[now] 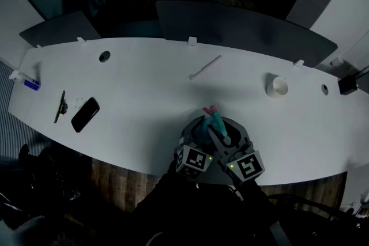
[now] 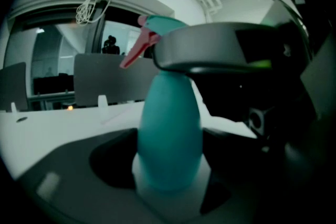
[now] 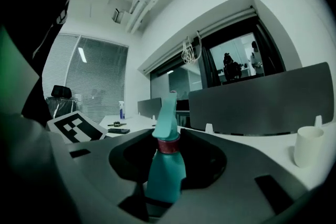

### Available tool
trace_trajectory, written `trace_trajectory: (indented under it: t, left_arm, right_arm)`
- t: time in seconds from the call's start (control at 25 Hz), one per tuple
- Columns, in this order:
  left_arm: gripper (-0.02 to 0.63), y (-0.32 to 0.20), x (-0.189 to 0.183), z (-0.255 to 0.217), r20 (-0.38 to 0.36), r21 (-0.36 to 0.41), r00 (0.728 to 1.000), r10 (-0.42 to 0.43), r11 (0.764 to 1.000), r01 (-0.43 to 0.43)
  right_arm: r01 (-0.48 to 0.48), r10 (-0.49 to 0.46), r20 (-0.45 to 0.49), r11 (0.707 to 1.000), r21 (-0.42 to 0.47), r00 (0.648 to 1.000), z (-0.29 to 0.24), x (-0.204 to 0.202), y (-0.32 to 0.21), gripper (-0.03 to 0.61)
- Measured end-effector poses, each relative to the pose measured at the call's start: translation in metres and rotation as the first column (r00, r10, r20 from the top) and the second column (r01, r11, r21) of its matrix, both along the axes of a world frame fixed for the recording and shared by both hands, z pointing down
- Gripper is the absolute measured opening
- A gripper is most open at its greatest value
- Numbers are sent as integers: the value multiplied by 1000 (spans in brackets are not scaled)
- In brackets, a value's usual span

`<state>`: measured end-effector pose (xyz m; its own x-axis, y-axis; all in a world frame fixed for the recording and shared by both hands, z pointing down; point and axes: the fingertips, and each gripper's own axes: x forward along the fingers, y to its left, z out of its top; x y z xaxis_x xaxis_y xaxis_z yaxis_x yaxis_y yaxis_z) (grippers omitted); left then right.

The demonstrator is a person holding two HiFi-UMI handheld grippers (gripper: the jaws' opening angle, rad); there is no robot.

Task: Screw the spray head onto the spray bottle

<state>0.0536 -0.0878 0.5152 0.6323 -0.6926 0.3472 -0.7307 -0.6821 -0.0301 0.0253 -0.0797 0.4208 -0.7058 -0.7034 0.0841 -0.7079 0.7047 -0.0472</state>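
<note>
Bottle (image 2: 169, 128) light, smooth, likely slippery; left fingers (image 2: 68, 181) clenched on its body. Right fingers (image 3: 262, 165) grasp head (image 3: 167, 113) at collar (image 3: 168, 146), correctly.

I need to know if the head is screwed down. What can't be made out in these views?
- Right gripper view: the red collar on the spray bottle shows, but the thread beneath it is hidden, and the bottle's base sinks into shadow.
- Left gripper view: the right gripper crosses the bottle, hiding its neck and collar.
- Head view: the left gripper and the right one cover the bottle's body; the spray head is too small for detail.
</note>
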Motion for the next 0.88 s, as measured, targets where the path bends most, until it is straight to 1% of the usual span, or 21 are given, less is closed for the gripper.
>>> trace_trajectory:
  t: [0.12,0.2,0.24,0.32,0.44,0.48,0.52,0.68,0.76,0.84,0.88]
  left_arm:
    - [379,0,1,0,1,-1,1000,0,1000,0]
    - [379,-1,1,0,-1,-1,1000,-1,1000,1]
    - [379,0,1,1,1,0,1000,-1,1000,1]
    - [379,0,2,2,13,-3,1000,1,1000,-1]
    - [379,-1,1,3,38,-12,999,4,1000,-4]
    - [379,-1,1,3,41,-11,999,4,1000,-4]
    - [379,-1,1,3,40,-9,999,4,1000,-4]
    - [379,0,2,2,27,-3,1000,9,1000,-9]
    - [380,1,2,1,-19,-6,1000,22,1000,-22]
    - [381,2,1,0,-89,-26,995,46,998,-48]
    - [383,3,0,0,-104,-35,993,62,997,-66]
  right_arm:
    - [-11,11,15,999,35,1000,1,2,1,144]
    - [-5,5,-1,999,32,1000,2,2,0,144]
    - [1,0,-23,1000,21,1000,3,2,0,146]
    - [14,-16,-108,1000,-15,994,5,0,-1,146]
    - [33,-52,-267,997,-73,962,8,-3,-2,146]
    - [38,-59,-301,996,-77,952,8,-4,-2,144]
    - [40,-61,-313,996,-74,948,8,-5,-3,144]
    - [31,-46,-227,997,-66,973,6,-3,-3,144]
    - [33,-46,-180,997,-77,983,5,-2,-3,144]
    - [50,-58,-79,993,-105,995,4,0,-2,144]
    - [57,-62,-44,992,-111,997,4,1,-2,144]
